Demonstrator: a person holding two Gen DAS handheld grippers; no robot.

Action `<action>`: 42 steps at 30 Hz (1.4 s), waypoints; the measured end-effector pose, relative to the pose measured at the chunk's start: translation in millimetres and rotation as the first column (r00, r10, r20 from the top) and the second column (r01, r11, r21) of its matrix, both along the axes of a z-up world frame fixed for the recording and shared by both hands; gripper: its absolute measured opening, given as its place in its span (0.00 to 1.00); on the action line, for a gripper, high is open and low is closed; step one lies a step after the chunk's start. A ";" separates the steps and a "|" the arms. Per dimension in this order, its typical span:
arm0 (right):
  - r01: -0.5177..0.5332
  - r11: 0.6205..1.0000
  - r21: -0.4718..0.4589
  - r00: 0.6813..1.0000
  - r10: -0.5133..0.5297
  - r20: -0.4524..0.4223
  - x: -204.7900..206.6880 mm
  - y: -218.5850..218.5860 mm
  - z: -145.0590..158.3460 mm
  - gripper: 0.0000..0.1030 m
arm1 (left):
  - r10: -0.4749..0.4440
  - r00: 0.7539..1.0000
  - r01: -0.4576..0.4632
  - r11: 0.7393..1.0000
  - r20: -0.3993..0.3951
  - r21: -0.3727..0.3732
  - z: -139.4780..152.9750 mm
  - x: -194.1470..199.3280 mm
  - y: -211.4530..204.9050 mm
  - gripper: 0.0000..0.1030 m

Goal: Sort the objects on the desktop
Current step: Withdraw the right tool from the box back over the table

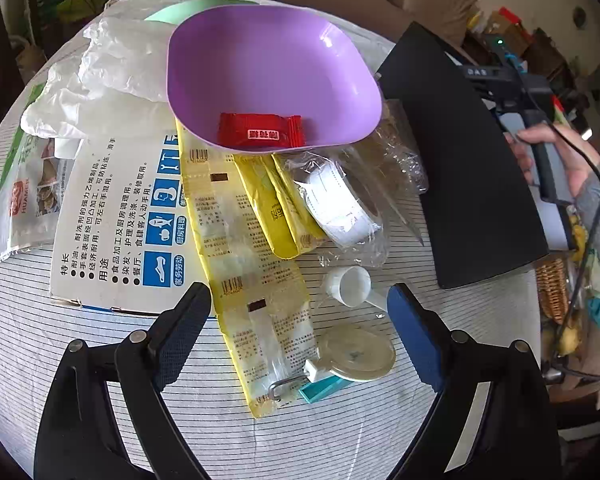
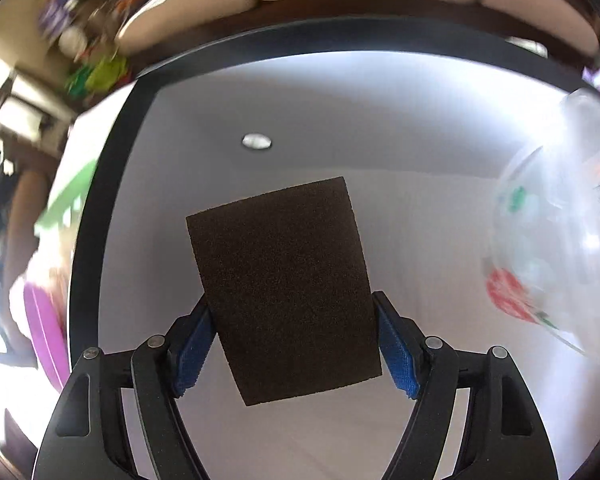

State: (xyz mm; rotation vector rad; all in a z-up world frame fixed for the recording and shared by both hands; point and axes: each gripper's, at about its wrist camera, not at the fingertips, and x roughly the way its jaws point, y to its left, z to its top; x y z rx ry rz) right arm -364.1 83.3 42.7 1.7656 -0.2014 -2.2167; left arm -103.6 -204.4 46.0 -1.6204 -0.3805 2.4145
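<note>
My right gripper (image 2: 292,304) is shut on a dark brown scouring pad (image 2: 276,264), its blue pads (image 2: 192,356) pressed against the pad's two sides. The pad hangs tilted above a black-rimmed tray with a white inside (image 2: 260,92). My left gripper (image 1: 300,296) stands open above the striped tablecloth (image 1: 340,432), nothing between its fingers. Just ahead of it lie a white scoop (image 1: 352,286), a strip of yellow sachets (image 1: 256,288) and a round white disc on a key ring (image 1: 356,354). Farther off, a purple bowl (image 1: 276,60) holds a red wrapped sweet (image 1: 260,132).
A printed glove box (image 1: 120,216), crumpled white plastic bags (image 1: 100,76), a wrapped roll of labels (image 1: 340,204) and a snack bag (image 1: 24,200) crowd the table. The black tray (image 1: 460,160) lies to the right, with a person's hand (image 1: 572,160) beyond it. A clear plastic tub (image 2: 560,240) stands beside the tray.
</note>
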 end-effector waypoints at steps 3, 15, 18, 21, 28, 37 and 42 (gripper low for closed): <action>0.106 0.990 -0.094 0.994 -0.101 0.051 -13.7 8.0 -16.5 0.76 | 0.008 1.000 -0.008 1.000 0.004 0.009 -1.7 -3.6 -2.0 0.87; 0.129 0.968 -0.214 0.991 -0.121 0.052 -18.5 6.1 -6.5 0.83 | 0.006 1.000 -0.006 1.000 0.002 0.019 -2.0 -2.4 -3.8 0.87; 0.170 0.939 -0.299 0.984 -0.147 0.099 -12.5 4.9 -21.8 0.82 | 0.000 1.000 0.000 1.000 0.003 0.015 -1.4 -3.1 -0.3 0.87; 0.233 0.894 -0.382 0.972 -0.199 0.127 -16.7 0.5 -28.6 0.82 | -0.008 1.000 0.008 1.000 0.002 -0.004 -1.1 -2.6 2.2 0.87; 0.138 0.958 -0.253 0.990 -0.142 0.003 4.4 5.2 12.9 0.82 | 0.003 1.000 -0.003 1.000 -0.003 0.003 3.2 1.4 -4.4 0.87; -0.038 0.999 -0.013 0.999 0.039 0.024 40.3 7.6 -12.7 0.58 | -0.020 1.000 0.020 1.000 -0.010 0.005 7.8 10.7 2.3 0.87; -0.104 0.992 0.071 0.994 0.105 -0.007 30.3 -31.1 -17.6 0.51 | 0.012 1.000 -0.012 1.000 -0.002 0.005 6.1 5.5 -11.6 0.87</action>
